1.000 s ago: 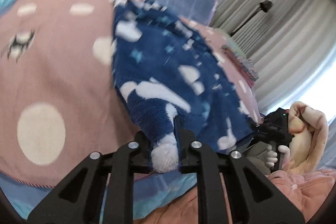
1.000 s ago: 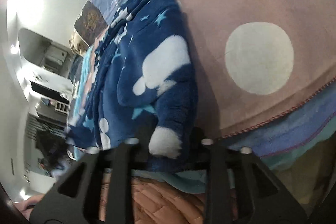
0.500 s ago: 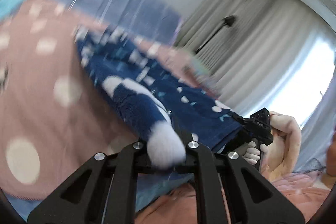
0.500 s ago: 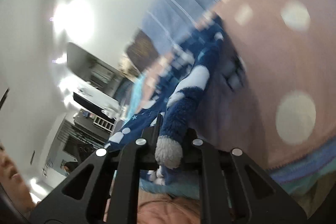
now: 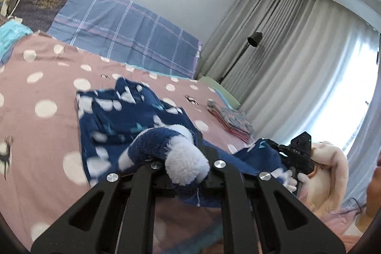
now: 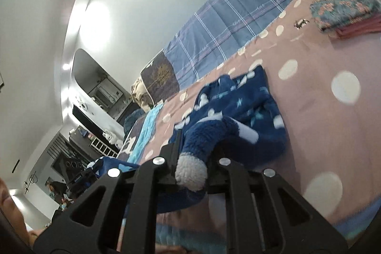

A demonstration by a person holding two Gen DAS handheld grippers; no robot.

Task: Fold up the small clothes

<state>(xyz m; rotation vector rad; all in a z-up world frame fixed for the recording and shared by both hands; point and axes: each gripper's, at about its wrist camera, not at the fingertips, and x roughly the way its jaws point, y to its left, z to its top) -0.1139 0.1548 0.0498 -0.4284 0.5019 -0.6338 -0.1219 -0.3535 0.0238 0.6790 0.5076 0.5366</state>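
Pink polka-dot bedding covers the bed, with a plaid blue pillow against the wall behind it and grey curtains off to one side. Every place below is given relative to the fleece garment, a dark blue piece with white clouds and stars. Its far end lies rumpled on the bedding; its near end is raised off the bed.

At the near end, the left gripper is pressed together on a white-tipped cuff. The right gripper pinches the other cuff the same way, and from the left wrist view it shows beyond the garment's window-side edge, in a hand with a cream sleeve.

The main risk, as I judge it, is the grip itself: each pinch holds only a plush cuff tip, so the weight of thick fleece could pull a cuff free. A second risk is drag. If the far end slides or bunches on the bedding, the fold comes out crooked. Uneven lifting between the two hands would twist the cloth.

Beyond the garment's far window-side corner sits a folded stack; a wide swing could knock it.
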